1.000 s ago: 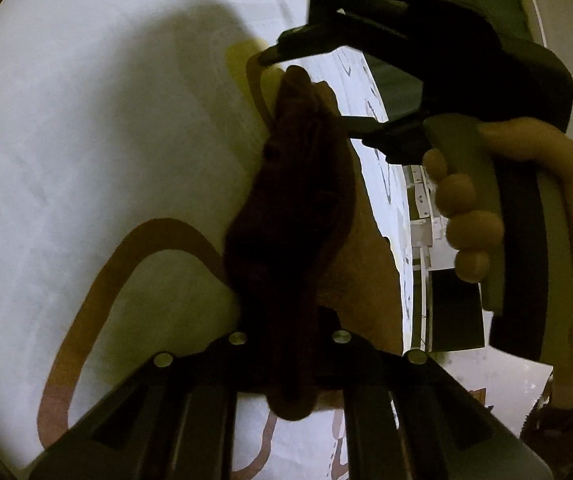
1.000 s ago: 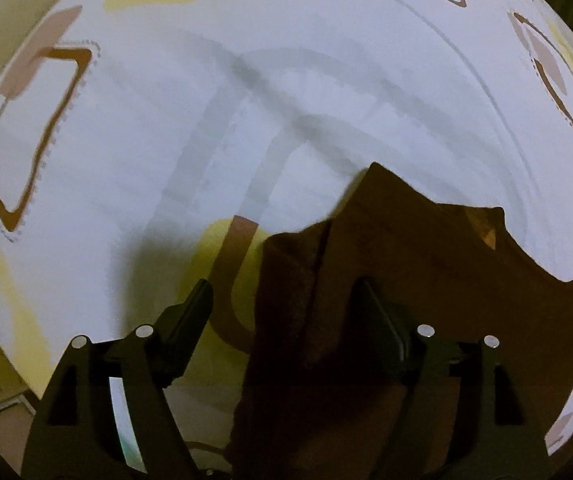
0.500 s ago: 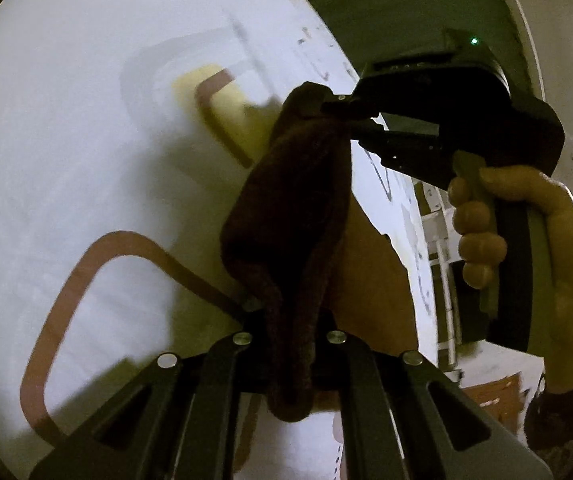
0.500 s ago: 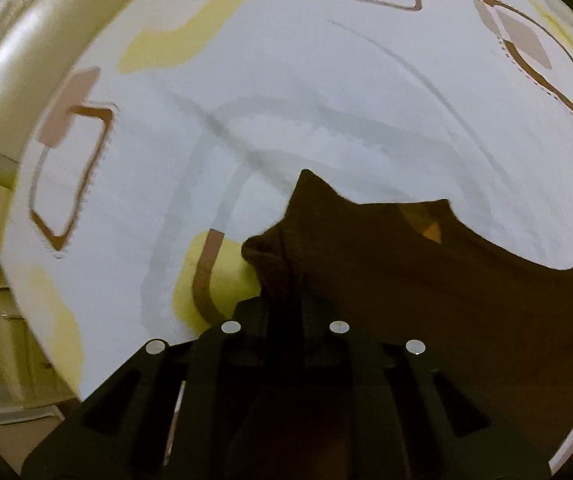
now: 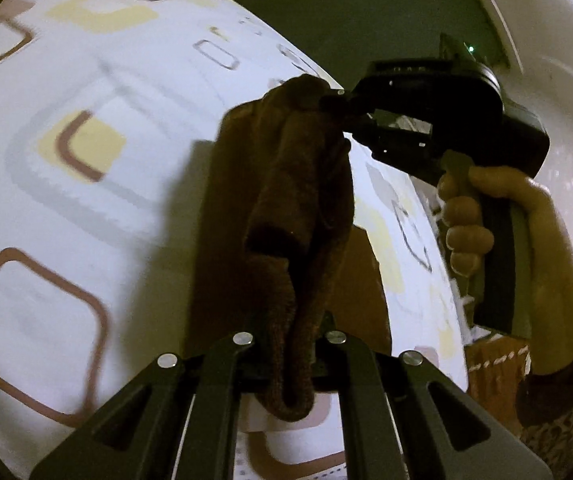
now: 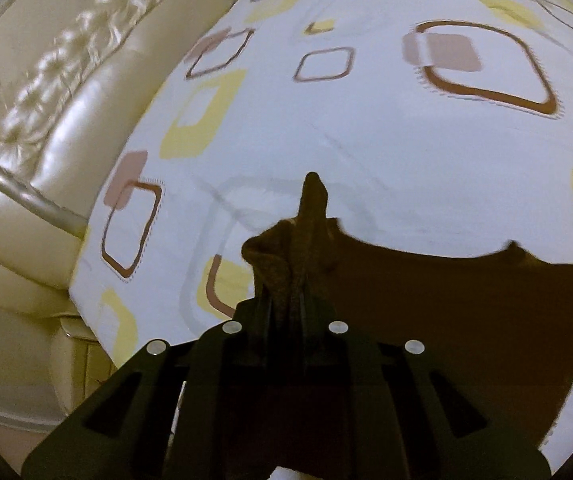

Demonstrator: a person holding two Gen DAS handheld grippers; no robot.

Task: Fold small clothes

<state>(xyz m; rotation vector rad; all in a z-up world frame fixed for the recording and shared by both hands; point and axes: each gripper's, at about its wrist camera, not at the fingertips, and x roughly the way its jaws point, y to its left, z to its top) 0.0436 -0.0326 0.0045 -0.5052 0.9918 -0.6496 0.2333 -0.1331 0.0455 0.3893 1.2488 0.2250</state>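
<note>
White cloth printed with brown, yellow and grey rounded squares (image 6: 366,128) covers the surface beneath both grippers; whether it is a bed or a table cannot be told. A cream tufted leather sofa (image 6: 46,100) stands just beside its edge in the right wrist view.

The brown garment (image 5: 298,200) hangs bunched between the two grippers, lifted off the cloth at its upper edge. The left gripper (image 5: 286,344) has its fingers pressed together on one gathered end of the fabric, a fold drooping below them. At the far end of the bunch, the right gripper (image 5: 346,108) pinches the other end, held by the person's right hand (image 5: 486,220).

In the right wrist view, the right gripper's fingers (image 6: 318,320) are clamped on a ridge of the fabric, while the remaining garment spreads to the right, lying dark over the patterned cloth.
</note>
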